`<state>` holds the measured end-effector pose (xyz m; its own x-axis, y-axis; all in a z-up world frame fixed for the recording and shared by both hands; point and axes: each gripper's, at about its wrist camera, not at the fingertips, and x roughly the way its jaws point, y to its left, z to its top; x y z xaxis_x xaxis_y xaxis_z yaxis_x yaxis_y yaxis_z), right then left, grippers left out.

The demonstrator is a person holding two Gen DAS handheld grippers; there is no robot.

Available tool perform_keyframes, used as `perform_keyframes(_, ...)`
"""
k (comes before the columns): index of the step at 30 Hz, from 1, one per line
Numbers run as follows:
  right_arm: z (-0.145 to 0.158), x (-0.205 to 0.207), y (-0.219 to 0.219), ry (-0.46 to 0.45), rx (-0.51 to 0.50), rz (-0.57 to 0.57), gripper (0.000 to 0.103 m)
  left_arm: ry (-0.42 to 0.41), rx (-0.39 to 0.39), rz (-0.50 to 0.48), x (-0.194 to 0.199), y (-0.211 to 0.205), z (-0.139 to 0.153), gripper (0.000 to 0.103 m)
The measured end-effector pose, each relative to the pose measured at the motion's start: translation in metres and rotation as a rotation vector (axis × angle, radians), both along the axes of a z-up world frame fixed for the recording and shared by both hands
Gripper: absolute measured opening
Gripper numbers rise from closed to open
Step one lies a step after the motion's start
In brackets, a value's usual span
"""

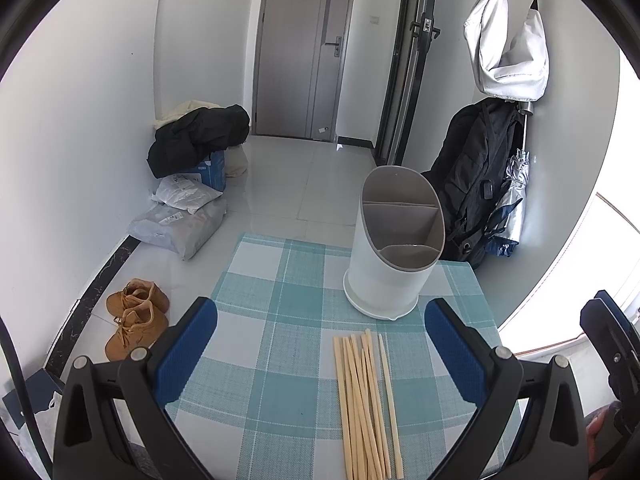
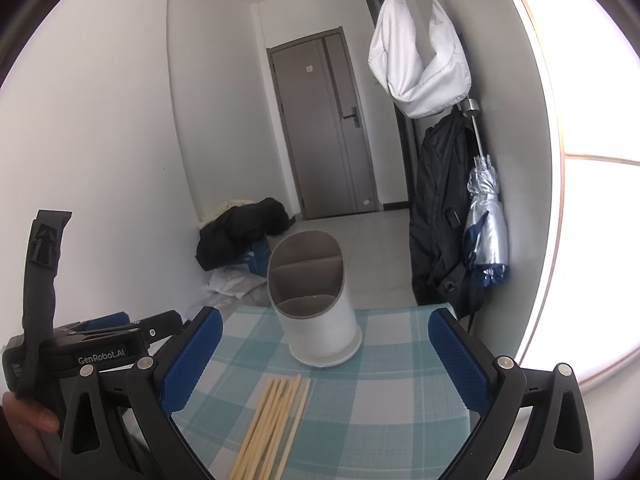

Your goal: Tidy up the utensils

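Nearest, left gripper [image 1: 321,340] spread wide over a checked teal cloth [image 1: 280,304] on the surface, nothing between its blue pads, angled downward. Alongside it, right gripper [image 2: 325,350] equally wide apart and equally empty, aimed more level across the same cloth.

Just ahead of both, a loose bundle of wooden chopsticks [image 1: 362,404] lying flat on the cloth, roughly side by side, one stick slightly apart at the right of the bundle. No contact with either gripper.

Beyond the chopsticks, a white utensil holder [image 1: 390,248] standing upright near the far edge of the surface, slanted top, grey interior split into three compartments, all apparently empty.

Farther off, tiled floor, brown shoes [image 1: 136,316] at left, a dark jacket [image 1: 198,136] heaped on boxes, a backpack [image 1: 476,184] and folded umbrella [image 1: 514,196] against the right wall, a grey door [image 1: 306,48] at the back.

Judged to be the very start: nothing sorted yet, both tools poised. Next move likely a descent onto the chopsticks, pads closing across the thin sticks low against the cloth, then a lift and tilt to upright for dropping into a compartment. Thin, round sticks likely to roll or scatter if pinched unevenly.
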<state>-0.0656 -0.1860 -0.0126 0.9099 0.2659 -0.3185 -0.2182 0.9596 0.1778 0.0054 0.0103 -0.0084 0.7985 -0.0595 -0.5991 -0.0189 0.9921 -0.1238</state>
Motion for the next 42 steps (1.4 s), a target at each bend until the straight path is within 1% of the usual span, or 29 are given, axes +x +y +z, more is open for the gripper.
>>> perform_keyframes(3,0.000,-0.001,0.001,-0.007,-0.004,0.006,0.103,0.007,-0.002,-0.003,0.001,0.000,0.000,0.101)
perform_keyframes(7,-0.003,0.002,0.002,0.015,0.018,0.040,0.103,0.010,0.002,0.001,0.000,0.000,0.001,0.101)
perform_keyframes(10,-0.007,0.008,0.008,0.035,0.003,0.053,0.103,0.040,0.014,0.014,0.003,0.002,-0.003,0.101)
perform_keyframes(11,-0.010,0.010,0.010,0.058,-0.006,0.053,0.103,0.054,0.010,0.016,0.005,0.004,-0.004,0.101)
perform_keyframes(13,-0.017,0.019,0.017,0.108,-0.058,0.054,0.103,0.084,-0.013,0.027,0.008,0.012,-0.008,0.101)
perform_keyframes(15,-0.026,0.030,0.023,0.196,-0.101,0.065,0.103,0.124,-0.035,0.042,0.013,0.022,-0.012,0.101)
perform_keyframes(16,-0.032,0.035,0.027,0.245,-0.087,0.086,0.103,0.142,-0.036,0.054,0.015,0.026,-0.015,0.101)
perform_keyframes(17,-0.035,0.039,0.031,0.256,-0.068,0.103,0.102,0.169,-0.034,0.074,0.018,0.032,-0.019,0.101)
perform_keyframes(18,-0.039,0.043,0.035,0.284,-0.078,0.112,0.102,0.203,-0.043,0.091,0.021,0.039,-0.024,0.101)
perform_keyframes(19,-0.046,0.052,0.041,0.323,-0.109,0.123,0.101,0.224,-0.052,0.102,0.024,0.043,-0.027,0.101)
perform_keyframes(20,-0.051,0.057,0.046,0.339,-0.111,0.132,0.097,0.254,-0.066,0.124,0.027,0.051,-0.031,0.101)
perform_keyframes(21,-0.056,0.062,0.049,0.375,-0.129,0.139,0.092,0.274,-0.083,0.141,0.029,0.058,-0.034,0.101)
perform_keyframes(22,-0.067,0.073,0.056,0.429,-0.163,0.156,0.089,0.283,-0.093,0.152,0.030,0.062,-0.035,0.101)
perform_keyframes(23,-0.074,0.079,0.060,0.465,-0.183,0.158,0.081,0.291,-0.102,0.170,0.031,0.068,-0.037,0.101)
perform_keyframes(24,-0.080,0.085,0.063,0.492,-0.211,0.153,0.077,0.299,-0.108,0.189,0.032,0.073,-0.039,0.101)
perform_keyframes(25,-0.090,0.092,0.068,0.526,-0.227,0.157,0.076,0.307,-0.120,0.202,0.032,0.078,-0.040,0.101)
perform_keyframes(28,-0.117,0.113,0.083,0.594,-0.300,0.161,0.067,0.342,-0.160,0.222,0.034,0.089,-0.046,0.101)
perform_keyframes(29,-0.121,0.118,0.086,0.615,-0.331,0.154,0.059,0.351,-0.175,0.224,0.035,0.092,-0.048,0.101)
perform_keyframes(30,-0.129,0.124,0.091,0.636,-0.363,0.149,0.056,0.355,-0.185,0.224,0.035,0.094,-0.049,0.101)
perform_keyframes(31,-0.135,0.132,0.094,0.648,-0.398,0.141,0.056,0.356,-0.190,0.225,0.036,0.095,-0.049,0.101)
perform_keyframes(32,-0.141,0.137,0.097,0.666,-0.413,0.145,0.052,0.355,-0.192,0.226,0.036,0.096,-0.049,0.101)
perform_keyframes(33,-0.145,0.140,0.099,0.675,-0.422,0.149,0.043,0.352,-0.195,0.227,0.036,0.097,-0.048,0.101)
perform_keyframes(34,-0.147,0.143,0.103,0.686,-0.426,0.163,0.040,0.352,-0.200,0.226,0.037,0.100,-0.049,0.101)
perform_keyframes(38,-0.156,0.149,0.116,0.682,-0.517,0.156,0.038,0.367,-0.228,0.222,0.039,0.106,-0.051,0.101)
perform_keyframes(40,-0.162,0.151,0.119,0.693,-0.548,0.148,0.030,0.368,-0.246,0.224,0.038,0.112,-0.051,0.101)
perform_keyframes(41,-0.165,0.154,0.120,0.694,-0.552,0.148,0.028,0.368,-0.252,0.226,0.038,0.114,-0.051,0.101)
perform_keyframes(42,-0.165,0.154,0.120,0.687,-0.550,0.145,0.028,0.370,-0.259,0.228,0.038,0.115,-0.051,0.101)
